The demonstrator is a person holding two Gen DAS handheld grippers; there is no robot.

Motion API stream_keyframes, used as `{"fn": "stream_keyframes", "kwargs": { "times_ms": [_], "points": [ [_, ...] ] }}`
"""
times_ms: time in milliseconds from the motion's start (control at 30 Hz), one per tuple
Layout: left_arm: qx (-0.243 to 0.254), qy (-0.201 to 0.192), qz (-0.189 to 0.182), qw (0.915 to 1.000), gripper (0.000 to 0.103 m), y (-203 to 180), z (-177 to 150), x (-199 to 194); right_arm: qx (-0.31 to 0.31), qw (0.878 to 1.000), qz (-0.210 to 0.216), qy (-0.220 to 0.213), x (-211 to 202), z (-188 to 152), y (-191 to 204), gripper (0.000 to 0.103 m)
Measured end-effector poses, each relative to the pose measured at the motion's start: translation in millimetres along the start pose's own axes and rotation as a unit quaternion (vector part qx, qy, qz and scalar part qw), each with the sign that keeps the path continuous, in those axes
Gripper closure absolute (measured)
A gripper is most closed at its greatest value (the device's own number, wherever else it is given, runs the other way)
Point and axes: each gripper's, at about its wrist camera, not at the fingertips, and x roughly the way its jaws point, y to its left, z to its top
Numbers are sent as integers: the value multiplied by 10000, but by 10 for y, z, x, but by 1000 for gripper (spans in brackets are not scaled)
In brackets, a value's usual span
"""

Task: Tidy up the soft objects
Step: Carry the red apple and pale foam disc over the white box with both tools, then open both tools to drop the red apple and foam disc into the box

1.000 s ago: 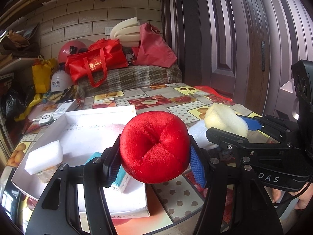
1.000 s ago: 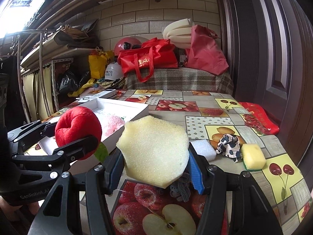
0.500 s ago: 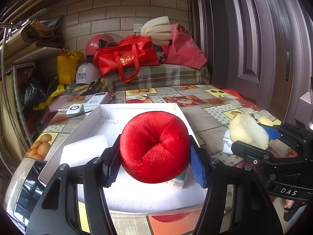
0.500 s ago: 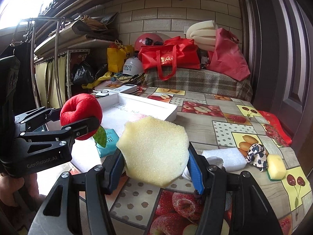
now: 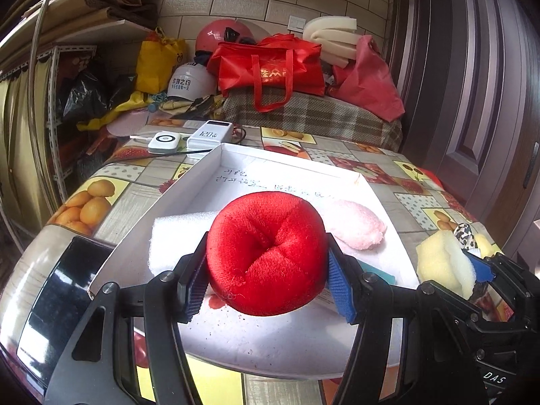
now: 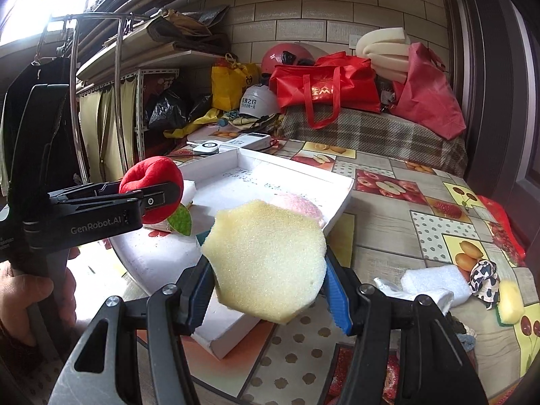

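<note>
My left gripper (image 5: 266,287) is shut on a red plush apple (image 5: 266,253) and holds it above the near end of the white shallow box (image 5: 209,165). In the box lie a white foam block (image 5: 175,233), a pink fluffy pad (image 5: 354,222) and a teal item (image 5: 378,271). My right gripper (image 6: 270,290) is shut on a pale yellow sponge piece (image 6: 266,256) at the box's right near corner (image 6: 337,216). The left gripper with the apple (image 6: 152,189) shows at left in the right wrist view.
On the fruit-print tablecloth right of the box lie a white cloth (image 6: 435,283), a black-and-white patterned item (image 6: 484,275) and a yellow sponge (image 6: 509,302). A power bank (image 5: 211,135) and a white device (image 5: 163,141) lie beyond the box. Bags and helmets are piled behind.
Both grippers have swung left over the box, each still holding its object. The apple now hangs over the box's near end and the sponge by its right corner.
</note>
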Motion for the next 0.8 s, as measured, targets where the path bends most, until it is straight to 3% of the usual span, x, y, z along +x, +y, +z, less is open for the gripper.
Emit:
{"fn": "stream_keyframes", "kwargs": {
  "times_ms": [300,533,700,800],
  "points": [
    [-351,84,70,9993,41,195,43,65,169,9966,738,338,236,70,205,44],
    [-371,111,76,9992,41,233,46,80,337,9834,1522,933,485,50,246,44],
    [-369,109,77,9992,41,225,43,79,434,9830,1511,950,499,60,223,43],
    [-376,109,73,9992,41,225,45,80,364,9904,976,912,527,98,208,43]
  ]
}}
